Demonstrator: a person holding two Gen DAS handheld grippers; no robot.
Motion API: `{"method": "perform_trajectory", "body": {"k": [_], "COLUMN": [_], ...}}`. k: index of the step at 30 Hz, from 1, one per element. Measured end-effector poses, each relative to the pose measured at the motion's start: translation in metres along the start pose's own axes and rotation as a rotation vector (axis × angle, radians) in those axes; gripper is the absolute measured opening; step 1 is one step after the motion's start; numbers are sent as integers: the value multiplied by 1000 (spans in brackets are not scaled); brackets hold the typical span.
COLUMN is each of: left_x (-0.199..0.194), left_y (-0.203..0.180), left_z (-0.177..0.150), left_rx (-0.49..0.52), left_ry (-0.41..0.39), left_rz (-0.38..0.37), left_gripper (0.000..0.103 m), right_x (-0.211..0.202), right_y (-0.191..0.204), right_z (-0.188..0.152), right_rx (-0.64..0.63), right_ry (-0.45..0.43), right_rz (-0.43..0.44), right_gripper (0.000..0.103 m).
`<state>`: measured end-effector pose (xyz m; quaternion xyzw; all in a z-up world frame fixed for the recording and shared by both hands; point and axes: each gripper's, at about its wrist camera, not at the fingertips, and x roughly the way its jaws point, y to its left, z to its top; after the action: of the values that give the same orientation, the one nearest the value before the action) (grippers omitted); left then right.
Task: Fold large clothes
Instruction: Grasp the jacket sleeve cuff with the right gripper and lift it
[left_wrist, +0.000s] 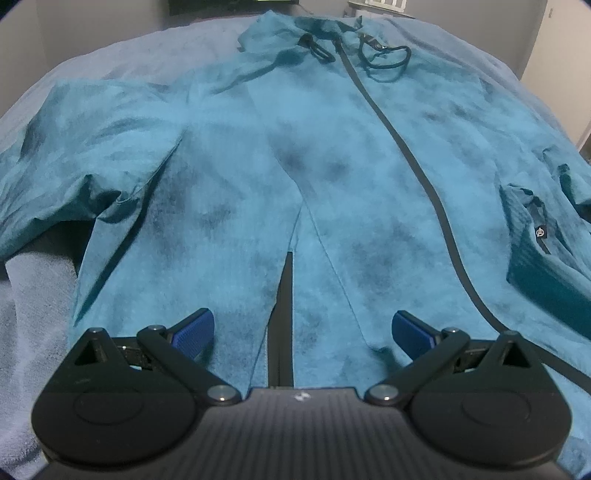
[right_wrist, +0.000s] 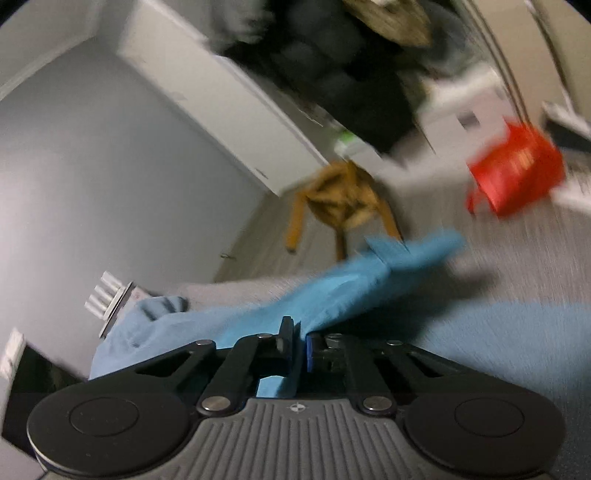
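Spread across the grey bed (left_wrist: 110, 48), your thin, limp teal jacket (left_wrist: 295, 166) lies flat beneath the wide-open left tongs (left_wrist: 303, 328); right tongs (right_wrist: 300, 345) pinch its sleeve edge.

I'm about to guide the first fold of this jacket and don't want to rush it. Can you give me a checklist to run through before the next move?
1. Teal zip-front jacket lies spread front-up on the grey-blue towel-like cover: ok.
2. Dark front zipper closed along its visible length: ok.
3. Right gripper shut on a fold of teal fabric: ok.
4. Left gripper open above the hem, holding nothing: not ok for a two-handed fold.
5. Black drawcords lie loose near the collar, not tucked: not ok.
6. Which part of the jacket the right gripper holds: cannot tell, that view is blurred.
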<state>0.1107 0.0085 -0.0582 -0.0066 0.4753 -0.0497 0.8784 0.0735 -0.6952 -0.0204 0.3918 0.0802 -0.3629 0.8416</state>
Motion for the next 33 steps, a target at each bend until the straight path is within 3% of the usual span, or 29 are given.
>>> {"method": "perform_trajectory", "body": {"k": [3, 9, 16, 22, 27, 33], "left_x": [-3, -10, -17, -20, -20, -23], "left_y": [0, -1, 1, 6, 15, 29], "left_z": [0, 0, -1, -2, 0, 2], "left_rx": [3, 0, -5, -22, -66, -139], "left_ry": [-11, -38, -69, -81, -87, -91], "left_rz": [2, 5, 3, -11, -33, -63], "left_gripper": [103, 103, 103, 103, 103, 103], "right_x": [-23, -77, -142, -181, -191, -198], "right_y": [50, 159, 275, 329, 341, 333], "right_z": [4, -14, -97, -189, -268, -395], "right_rx": [-167, -389, -698, -870, -953, -1109], "right_ry": [-54, -78, -43, 42, 159, 345], "right_rz": [58, 334, 627, 803, 875, 793], "right_gripper": [5, 5, 5, 4, 4, 4]}}
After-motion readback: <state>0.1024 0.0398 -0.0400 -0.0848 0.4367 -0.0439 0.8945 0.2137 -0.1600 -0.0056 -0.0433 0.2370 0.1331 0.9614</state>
